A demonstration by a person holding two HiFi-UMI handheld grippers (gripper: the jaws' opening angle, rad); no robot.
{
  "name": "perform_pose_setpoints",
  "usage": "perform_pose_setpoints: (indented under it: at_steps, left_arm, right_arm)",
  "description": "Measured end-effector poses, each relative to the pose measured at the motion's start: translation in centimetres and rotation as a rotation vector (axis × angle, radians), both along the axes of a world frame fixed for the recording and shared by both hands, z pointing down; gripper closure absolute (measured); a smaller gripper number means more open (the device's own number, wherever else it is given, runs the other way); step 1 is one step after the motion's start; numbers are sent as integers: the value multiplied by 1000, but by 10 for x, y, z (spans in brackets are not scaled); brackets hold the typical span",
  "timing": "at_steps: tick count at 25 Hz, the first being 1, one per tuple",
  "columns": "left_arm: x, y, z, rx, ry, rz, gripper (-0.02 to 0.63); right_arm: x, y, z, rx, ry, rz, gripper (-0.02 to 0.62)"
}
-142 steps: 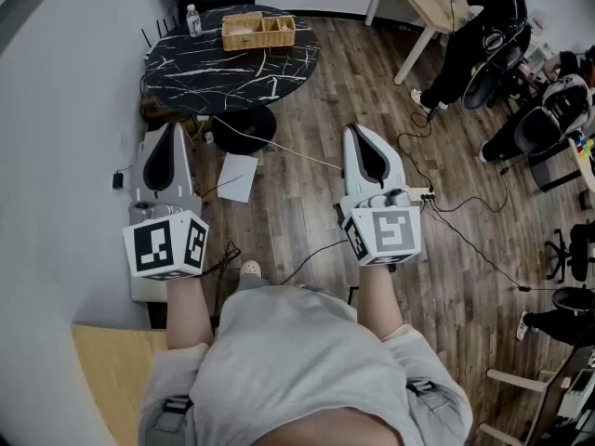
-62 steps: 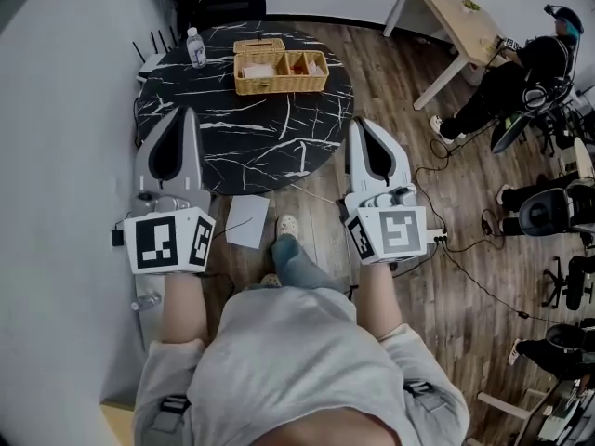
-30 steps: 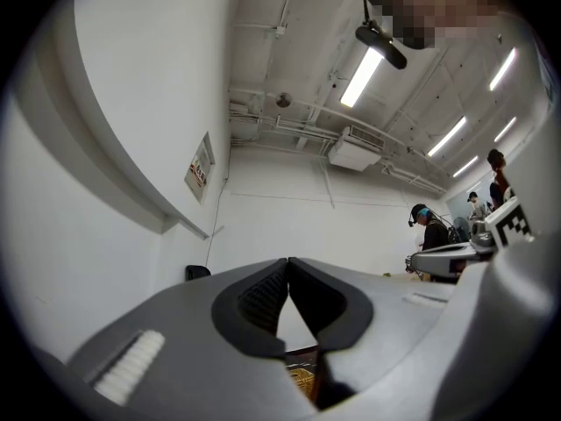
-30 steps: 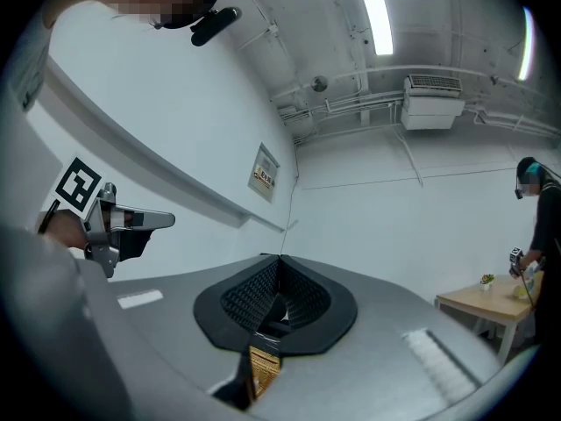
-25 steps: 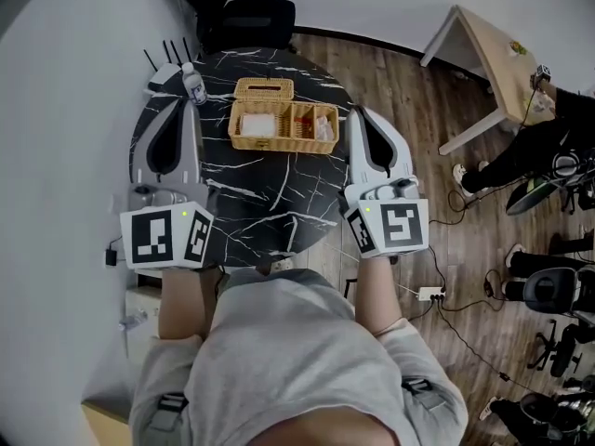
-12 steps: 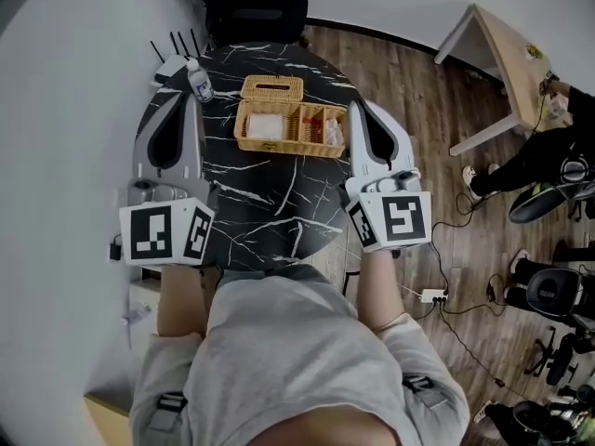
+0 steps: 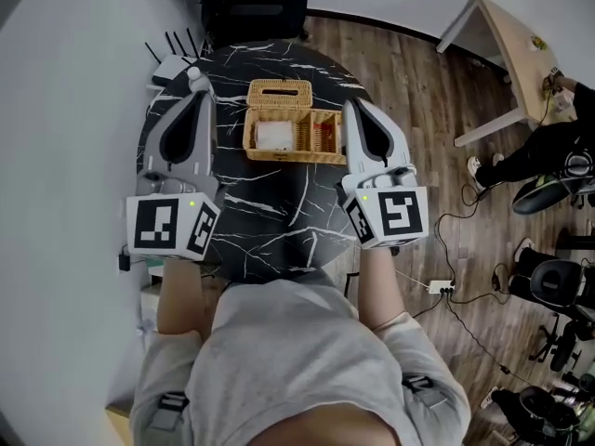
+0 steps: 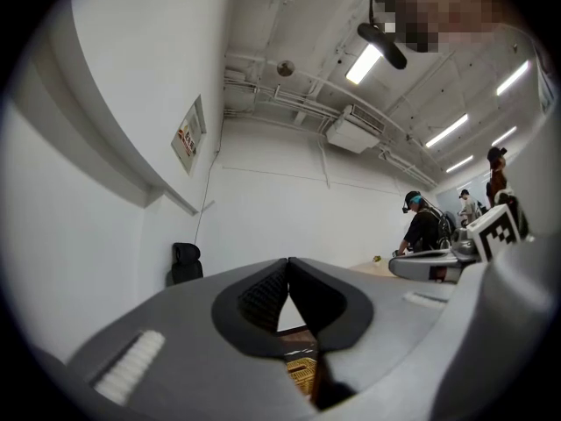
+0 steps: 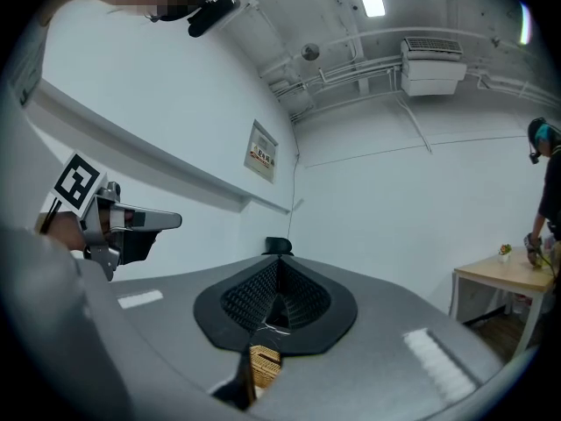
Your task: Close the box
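A wicker box (image 7: 293, 139) sits on the round black marble table (image 7: 270, 221), its lid (image 7: 279, 91) standing open at the back. Inside are a white item (image 7: 272, 135) and reddish items (image 7: 321, 136) in separate compartments. My left gripper (image 7: 198, 98) is shut and empty, hovering just left of the box. My right gripper (image 7: 352, 108) is also shut and empty, at the box's right end. In the left gripper view the shut jaws meet with wicker (image 8: 302, 375) showing below them. The right gripper view shows wicker (image 9: 263, 362) under its shut jaws.
A router with antennas (image 7: 169, 63) and a bottle (image 7: 195, 75), mostly hidden by the left gripper, stand at the table's back left. A black chair (image 7: 265, 7) is behind the table. To the right are a wooden desk (image 7: 516, 35), a seated person (image 7: 567, 147) and floor cables (image 7: 442, 288).
The person has walked up to the table, so the table and box have come nearer. Both grippers, still shut, now flank the box's two ends.
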State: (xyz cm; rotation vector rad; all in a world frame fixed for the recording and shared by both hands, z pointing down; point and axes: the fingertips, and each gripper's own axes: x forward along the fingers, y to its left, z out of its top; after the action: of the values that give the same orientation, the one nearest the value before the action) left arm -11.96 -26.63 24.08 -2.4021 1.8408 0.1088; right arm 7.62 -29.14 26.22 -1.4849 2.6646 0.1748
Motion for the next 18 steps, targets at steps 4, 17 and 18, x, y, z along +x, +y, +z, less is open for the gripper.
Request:
perform_pose_setpoints:
  at_steps: [4,17,18]
  left_arm:
    - [-4,-22,24,-79,71,77,548]
    - [-27,-101,140,-438,116,195,548]
    - [-28,-106,150,-466,110,199,547]
  right_arm:
    - [-11,-11,16,-37,12,21,591]
    - [-39,-33,60,-136,87,90,591]
    - [-40,-33,63,-144,93,95,591]
